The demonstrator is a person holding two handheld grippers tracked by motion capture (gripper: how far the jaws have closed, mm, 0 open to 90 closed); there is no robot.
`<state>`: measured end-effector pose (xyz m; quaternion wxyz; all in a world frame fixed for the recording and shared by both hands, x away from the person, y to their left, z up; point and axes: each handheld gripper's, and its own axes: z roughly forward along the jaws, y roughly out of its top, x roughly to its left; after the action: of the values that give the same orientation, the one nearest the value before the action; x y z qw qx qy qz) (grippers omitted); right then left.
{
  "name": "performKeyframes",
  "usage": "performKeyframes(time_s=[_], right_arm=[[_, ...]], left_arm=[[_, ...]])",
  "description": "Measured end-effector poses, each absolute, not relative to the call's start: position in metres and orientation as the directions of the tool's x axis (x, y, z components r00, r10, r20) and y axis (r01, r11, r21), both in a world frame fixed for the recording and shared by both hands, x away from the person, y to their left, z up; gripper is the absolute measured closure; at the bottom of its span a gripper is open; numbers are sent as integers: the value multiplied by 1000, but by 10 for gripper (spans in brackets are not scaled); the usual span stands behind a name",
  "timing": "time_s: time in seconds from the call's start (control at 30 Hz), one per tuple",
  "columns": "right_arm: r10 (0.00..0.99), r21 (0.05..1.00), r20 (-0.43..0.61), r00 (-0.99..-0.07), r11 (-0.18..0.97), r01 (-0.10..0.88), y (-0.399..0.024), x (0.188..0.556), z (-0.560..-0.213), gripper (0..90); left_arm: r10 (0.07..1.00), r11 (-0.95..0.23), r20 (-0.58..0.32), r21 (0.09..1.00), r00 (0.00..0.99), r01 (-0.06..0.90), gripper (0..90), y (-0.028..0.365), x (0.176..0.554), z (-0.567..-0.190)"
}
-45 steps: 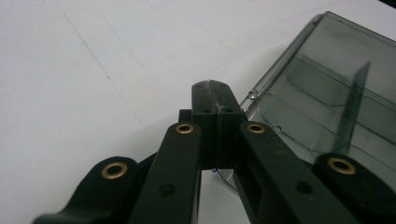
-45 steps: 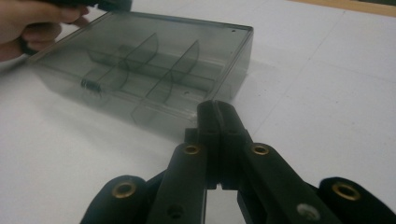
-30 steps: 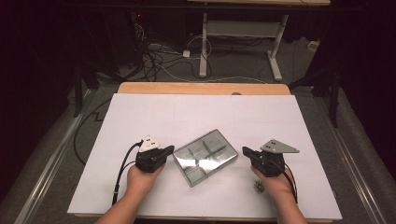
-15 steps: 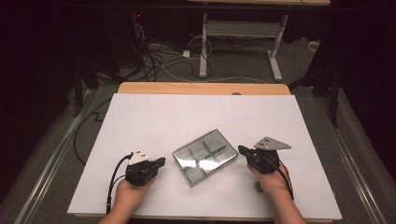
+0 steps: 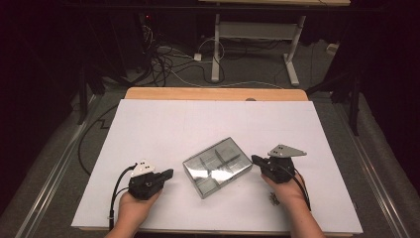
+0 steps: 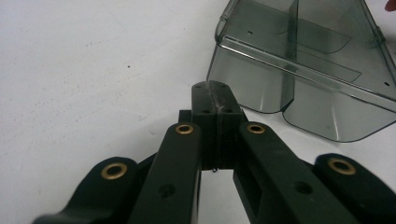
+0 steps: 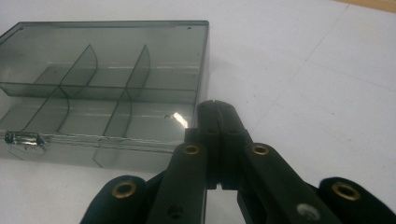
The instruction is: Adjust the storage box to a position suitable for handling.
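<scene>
A clear grey plastic box (image 5: 218, 166) with inner dividers and a closed lid lies tilted on the white table top (image 5: 208, 124). My left gripper (image 5: 170, 173) rests a short way to the box's left, jaws shut on nothing, tips pointing at the box. In the left gripper view the left gripper (image 6: 214, 93) stops short of the box (image 6: 303, 70). My right gripper (image 5: 254, 159) is at the box's right edge, jaws shut and empty. In the right gripper view the right gripper (image 7: 215, 109) sits against the near corner of the box (image 7: 102, 88).
A few small dark metal bits (image 5: 273, 198) lie on the table beside the right wrist. A bare wooden strip (image 5: 213, 93) runs along the table's far edge. Beyond it the dark floor holds cables (image 5: 163, 59) and a white desk frame (image 5: 252, 34).
My left gripper has slid away from the box, toward the left and the table's near edge. The right gripper and the box have stayed where they were.
</scene>
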<state>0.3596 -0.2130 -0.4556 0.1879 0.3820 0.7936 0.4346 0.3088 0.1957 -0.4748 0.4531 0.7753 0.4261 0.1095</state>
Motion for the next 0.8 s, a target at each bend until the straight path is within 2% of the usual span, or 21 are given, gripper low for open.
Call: performKeyframes(time_s=[0.37,0.7,0.8], right_arm=[[760,823,49,-648,337,458,-210,361,-458,900],[720,806,39,-692,386,448,-199,338,-457,900],[705,798,32,-709,409,443,-194,328,-457,900]], left_arm=[[773,-188,-245,792,586,580,877,199,312,-476],[775,-228,-214,783,594,579,878,198,314,-474],[774,-217,-234,775,588,594,877,200,315,-473]])
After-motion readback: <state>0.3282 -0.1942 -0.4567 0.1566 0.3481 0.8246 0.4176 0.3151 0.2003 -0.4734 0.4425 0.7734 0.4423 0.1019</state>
